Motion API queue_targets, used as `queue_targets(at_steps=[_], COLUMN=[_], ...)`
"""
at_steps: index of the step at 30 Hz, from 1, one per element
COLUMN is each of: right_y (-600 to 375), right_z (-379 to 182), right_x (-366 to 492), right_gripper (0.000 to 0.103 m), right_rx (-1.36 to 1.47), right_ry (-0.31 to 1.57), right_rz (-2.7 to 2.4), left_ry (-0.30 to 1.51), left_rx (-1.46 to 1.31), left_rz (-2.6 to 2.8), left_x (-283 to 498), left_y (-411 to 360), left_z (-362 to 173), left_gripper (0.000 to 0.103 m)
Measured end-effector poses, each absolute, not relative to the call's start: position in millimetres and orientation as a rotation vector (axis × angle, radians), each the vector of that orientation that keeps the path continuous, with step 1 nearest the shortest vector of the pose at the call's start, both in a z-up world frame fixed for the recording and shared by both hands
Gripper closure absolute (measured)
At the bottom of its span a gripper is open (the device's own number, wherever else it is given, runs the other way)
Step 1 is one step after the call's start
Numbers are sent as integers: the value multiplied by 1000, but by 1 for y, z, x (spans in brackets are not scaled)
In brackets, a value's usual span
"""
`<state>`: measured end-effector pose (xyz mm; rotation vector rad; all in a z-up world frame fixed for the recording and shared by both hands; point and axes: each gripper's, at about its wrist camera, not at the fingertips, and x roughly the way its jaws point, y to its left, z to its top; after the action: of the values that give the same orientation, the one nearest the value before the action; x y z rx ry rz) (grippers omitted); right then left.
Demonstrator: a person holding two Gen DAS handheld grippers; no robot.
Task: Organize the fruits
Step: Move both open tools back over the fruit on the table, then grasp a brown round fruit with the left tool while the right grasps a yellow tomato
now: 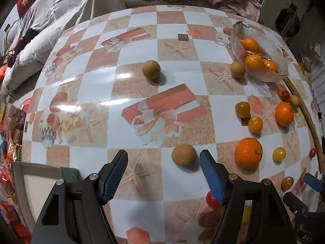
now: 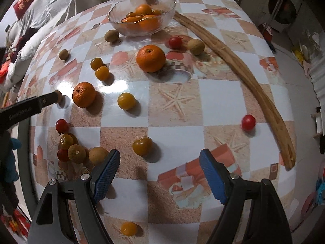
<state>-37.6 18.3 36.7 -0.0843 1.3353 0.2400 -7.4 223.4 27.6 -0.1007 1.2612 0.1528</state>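
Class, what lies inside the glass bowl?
The glass bowl holds several oranges, piled together. Whatever sits beneath the pile is covered, so an exact count cannot be made.

Left gripper (image 1: 163, 173) and right gripper (image 2: 159, 175), fingers wide apart, nothing between.

Glossy tablecloth (image 2: 219, 101), clear glass bowl (image 2: 166, 6)

Oranges (image 2: 142, 18) in glass bowl (image 2: 170, 5); fruits (image 2: 126, 100) scattered on table.
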Motion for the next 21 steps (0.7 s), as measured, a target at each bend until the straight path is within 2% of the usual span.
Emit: queue_targets(at_steps=[2,5,6,7,9,11,15,17,18,19,21], right_y=[20,23,24,25,26,29,32,36,38,39,40], right_z=[34,30,28,26,24,24,25,25,26,26,27], right_x=[-37,-34,-34,-34,-34,-34,-36,-36,-36,-35,-34], right_gripper=[21,27,30,36,43,46,54,61,67,76,80], right_rx=[-94,-102,-107,-113,-126,-148,-168,-181,-185,-181,-160], right_ry=[1334,1339,1343,1346,1349,1336,1319,1310,1306,1303,1308], right_rz=[243,253,256,259,259,255,262,275,282,294,313], left_ry=[1267,1273,1275,1279,1277,1272,1262,1256,1253,1251,1249], left_rx=[-90,-80,-76,-76,-82,-78,-86,-83,-85,-89,-115], left_rz=[149,151,154,153,145,141,119,107,102,98,95], left_x=[-4,-1,0,0,1,2,2,1,1,0,-2], left_y=[220,215,213,212,209,206,201,198,197,198,201], left_z=[24,19,18,17,17,18,19,20,20,20,22], left_gripper=[29,29,33,42,43,47,63,69,75,75,75])
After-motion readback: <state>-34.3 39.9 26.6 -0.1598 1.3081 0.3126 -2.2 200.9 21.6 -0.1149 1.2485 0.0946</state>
